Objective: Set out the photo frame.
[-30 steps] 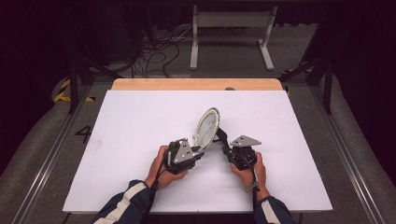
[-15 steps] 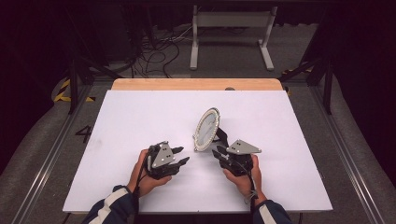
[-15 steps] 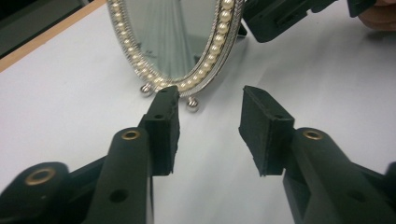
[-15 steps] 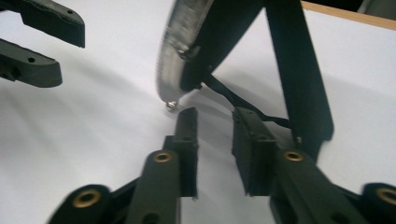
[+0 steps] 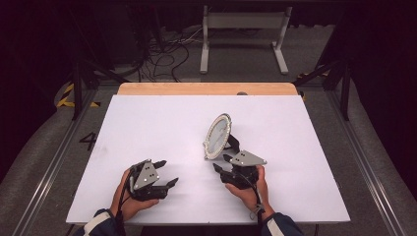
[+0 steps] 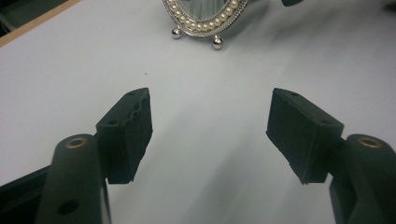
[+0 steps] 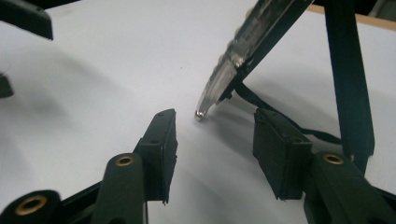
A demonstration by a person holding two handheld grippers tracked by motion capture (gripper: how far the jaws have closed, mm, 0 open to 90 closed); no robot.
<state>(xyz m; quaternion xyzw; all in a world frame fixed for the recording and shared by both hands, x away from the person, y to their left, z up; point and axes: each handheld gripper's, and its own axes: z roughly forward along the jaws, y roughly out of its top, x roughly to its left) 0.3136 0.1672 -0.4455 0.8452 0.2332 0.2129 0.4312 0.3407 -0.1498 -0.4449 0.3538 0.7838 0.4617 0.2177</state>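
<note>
Table: white board (image 5: 147,128) over a wooden top whose far edge (image 5: 206,89) shows as a tan strip; floor beyond carries loose cables (image 5: 167,51) and a grey metal stand (image 5: 243,34).

Mirror: small oval table mirror (image 5: 217,135) with a pearl-beaded silver rim, standing upright on the white board, right of centre, leaning back on a black rear strut (image 7: 348,79). In the left gripper view its lower rim (image 6: 205,21) rests on two silver ball feet (image 6: 217,43). In the right gripper view the frame is seen edge-on (image 7: 233,65), one ball foot touching the board.

Left gripper: (image 5: 164,173) held low near the front left of the board, well apart from the mirror, pointing toward it. Claw spread wide, nothing between the jaws; in the left gripper view (image 6: 210,135) bare board lies between both black pads (image 6: 128,133).

Right gripper: (image 5: 222,163) just in front of the mirror's base, near but not touching it. Claw parted, gripping nothing; in the right gripper view (image 7: 215,144) the mirror's foot sits ahead of the gap between the pads (image 7: 163,149).

Left hand: (image 5: 125,196) wrapped around the left gripper's body, dark striped sleeve (image 5: 98,226) at the front edge.

Right hand: (image 5: 251,189) around the right gripper's body, grey three-cornered plate (image 5: 247,158) on top, cable trailing toward the wrist.
</note>
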